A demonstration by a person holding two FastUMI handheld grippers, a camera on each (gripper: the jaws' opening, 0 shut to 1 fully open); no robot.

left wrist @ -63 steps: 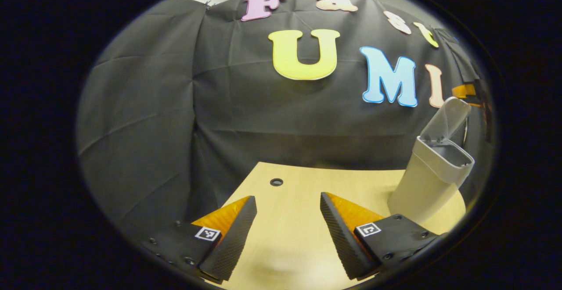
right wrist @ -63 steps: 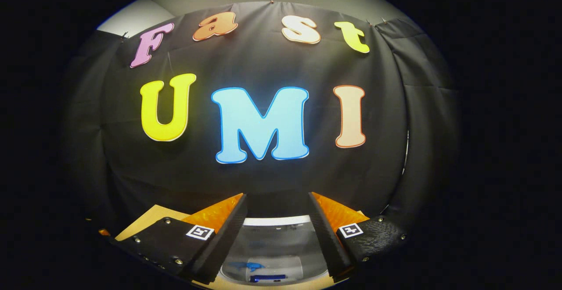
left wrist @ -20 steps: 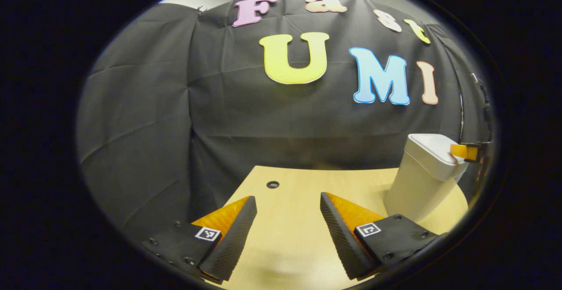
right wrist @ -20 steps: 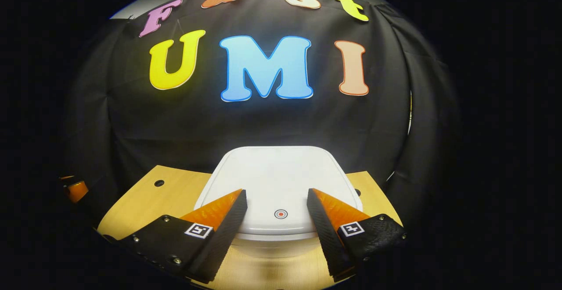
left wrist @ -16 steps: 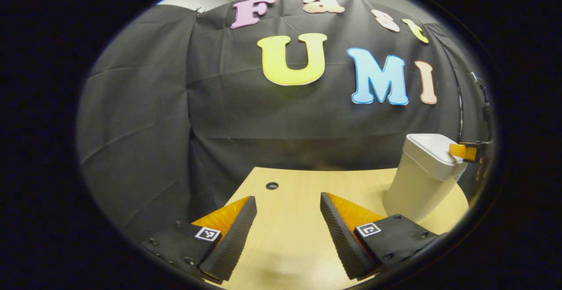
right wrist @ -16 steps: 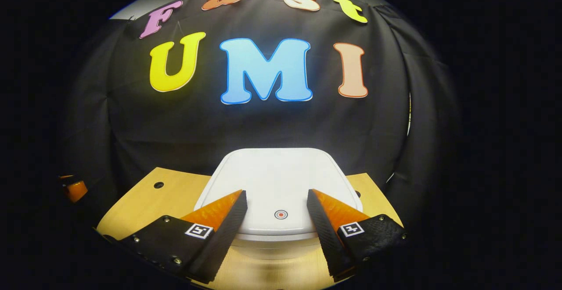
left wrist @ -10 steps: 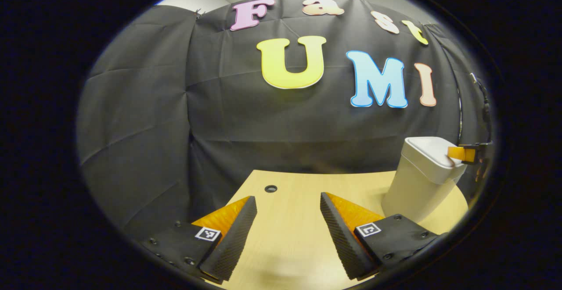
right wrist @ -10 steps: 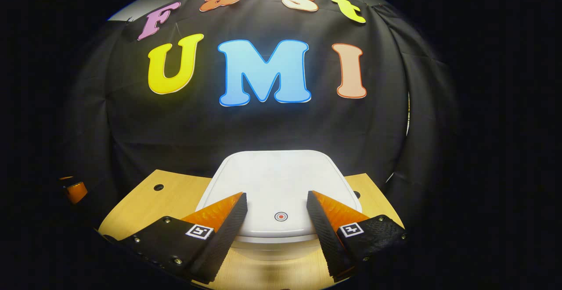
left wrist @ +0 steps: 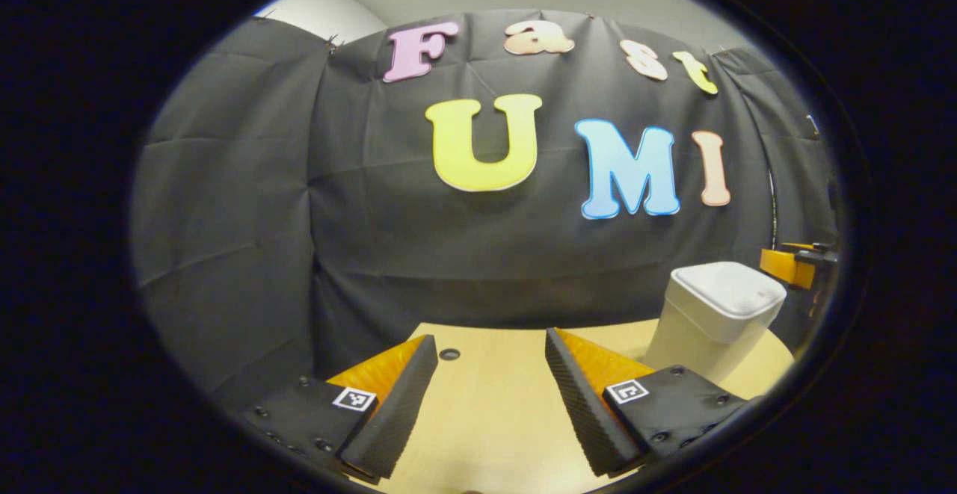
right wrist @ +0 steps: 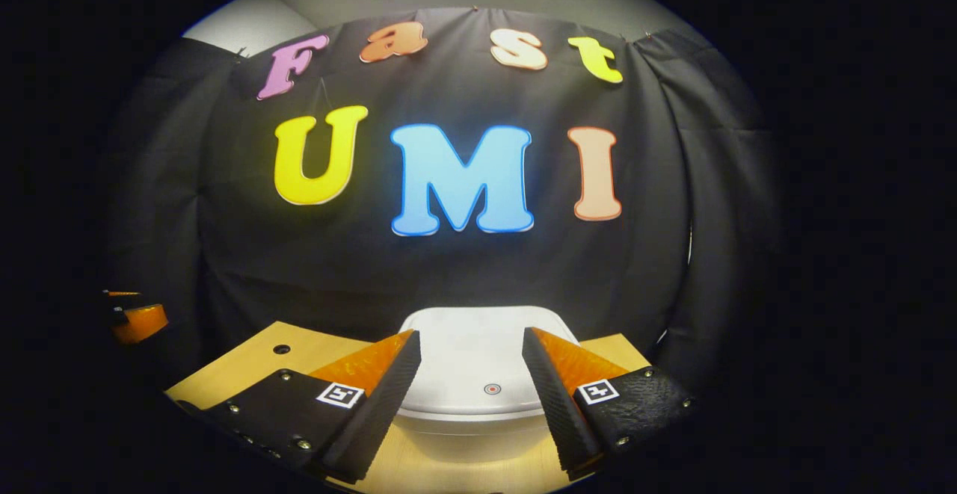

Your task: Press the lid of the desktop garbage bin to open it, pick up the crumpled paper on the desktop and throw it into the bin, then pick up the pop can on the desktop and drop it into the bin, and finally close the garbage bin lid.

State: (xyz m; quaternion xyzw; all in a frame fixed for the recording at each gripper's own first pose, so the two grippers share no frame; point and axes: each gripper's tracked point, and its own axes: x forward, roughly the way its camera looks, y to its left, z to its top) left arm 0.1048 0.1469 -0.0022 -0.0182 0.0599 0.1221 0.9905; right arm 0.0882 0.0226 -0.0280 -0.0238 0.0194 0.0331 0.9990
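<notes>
Hovering with jaws spread wide and empty, the right gripper (right wrist: pixel 471 363) is sitting just above the bin (right wrist: pixel 467 419), its lid (right wrist: pixel 471 359) down; the left gripper (left wrist: pixel 490 374) is idling wide over the counter (left wrist: pixel 486 419). Dipping onto the lid's button (right wrist: pixel 492 388) could be popping it open again.

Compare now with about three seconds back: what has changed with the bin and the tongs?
The bin's lid, up then, is now shut. The right tongs, then over the open bin, have backed off the lid, holding nothing. The left tongs stayed open above the table.
</notes>
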